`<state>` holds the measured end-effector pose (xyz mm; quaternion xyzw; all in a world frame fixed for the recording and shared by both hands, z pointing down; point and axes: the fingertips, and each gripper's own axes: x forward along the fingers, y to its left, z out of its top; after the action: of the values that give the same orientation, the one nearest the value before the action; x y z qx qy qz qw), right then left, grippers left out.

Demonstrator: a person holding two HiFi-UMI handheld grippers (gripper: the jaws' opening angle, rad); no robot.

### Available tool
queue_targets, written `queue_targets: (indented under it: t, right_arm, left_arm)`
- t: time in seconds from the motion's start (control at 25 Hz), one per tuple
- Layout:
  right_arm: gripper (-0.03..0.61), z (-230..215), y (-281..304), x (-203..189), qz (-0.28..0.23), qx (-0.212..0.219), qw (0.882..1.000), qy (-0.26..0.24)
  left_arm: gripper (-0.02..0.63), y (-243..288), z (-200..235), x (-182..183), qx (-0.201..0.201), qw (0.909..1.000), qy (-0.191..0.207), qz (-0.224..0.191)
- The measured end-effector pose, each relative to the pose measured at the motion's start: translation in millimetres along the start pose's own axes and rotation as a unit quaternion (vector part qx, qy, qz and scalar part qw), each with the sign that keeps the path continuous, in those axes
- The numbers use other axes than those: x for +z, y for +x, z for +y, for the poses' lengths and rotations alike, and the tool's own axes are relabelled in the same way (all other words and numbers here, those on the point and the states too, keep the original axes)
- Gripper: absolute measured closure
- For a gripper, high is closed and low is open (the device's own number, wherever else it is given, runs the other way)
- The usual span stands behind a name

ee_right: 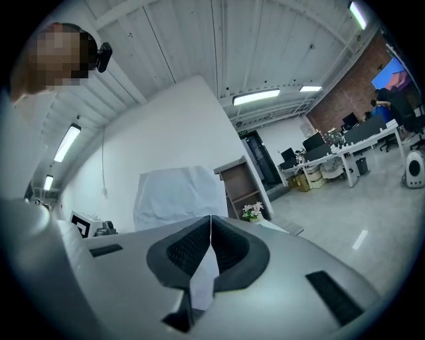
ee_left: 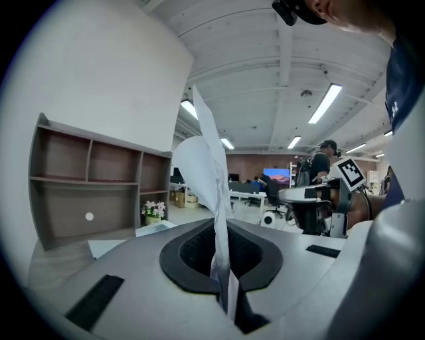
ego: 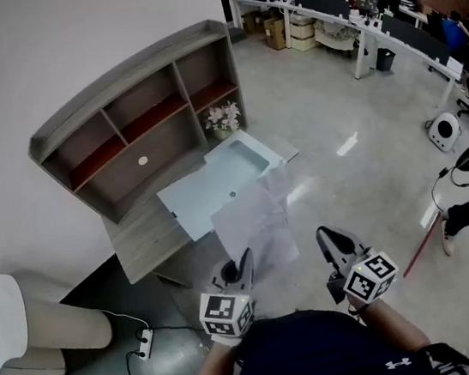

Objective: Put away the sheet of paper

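Pinching the one sheet of paper [ego: 252, 223] is the left gripper [ego: 245, 257], the right gripper [ego: 324, 237] pressed together empty.

Shelves [ego: 147, 117] close the desk [ego: 142, 238] at the back, and flowers [ego: 223, 119] stand at its right end. A folder [ego: 225, 179] lies open across much of the top. The front edge and the floor [ego: 347, 184] to the right lie open.

No words or numbers are legible anywhere. A small white crossed-arcs brand logo [ego: 396, 365] sits on the person's dark navy shirt [ego: 326, 347]. The white cubes [ego: 226, 313] [ego: 370, 277] on the left gripper [ego: 246, 257] and right gripper [ego: 323, 236] carry black-and-white square code patterns, not lettering.
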<state>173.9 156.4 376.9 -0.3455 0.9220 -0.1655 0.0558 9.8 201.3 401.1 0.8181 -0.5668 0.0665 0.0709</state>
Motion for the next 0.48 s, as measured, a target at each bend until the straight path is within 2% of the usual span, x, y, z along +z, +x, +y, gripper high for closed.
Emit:
queue_targets:
  t: [0.16,0.36,0.48]
  right_arm:
    - [0.563,-5,-15,-6,0.026,0.013,1.0,-0.006]
    - [0.563,-16,-19,-31,0.06,0.025,0.998,0.027]
    - [0.563,-31,-10,-45,0.071,0.018,0.996,0.047]
  left_arm:
    - [0.597,-5,-19,-7,0.019,0.9996,-0.016,0.01]
    - [0.597,-13,-33,-23,0.046,0.9976,-0.037,0.037]
    - [0.597,-8,-35,-35,0.052,0.9961,-0.025,0.067]
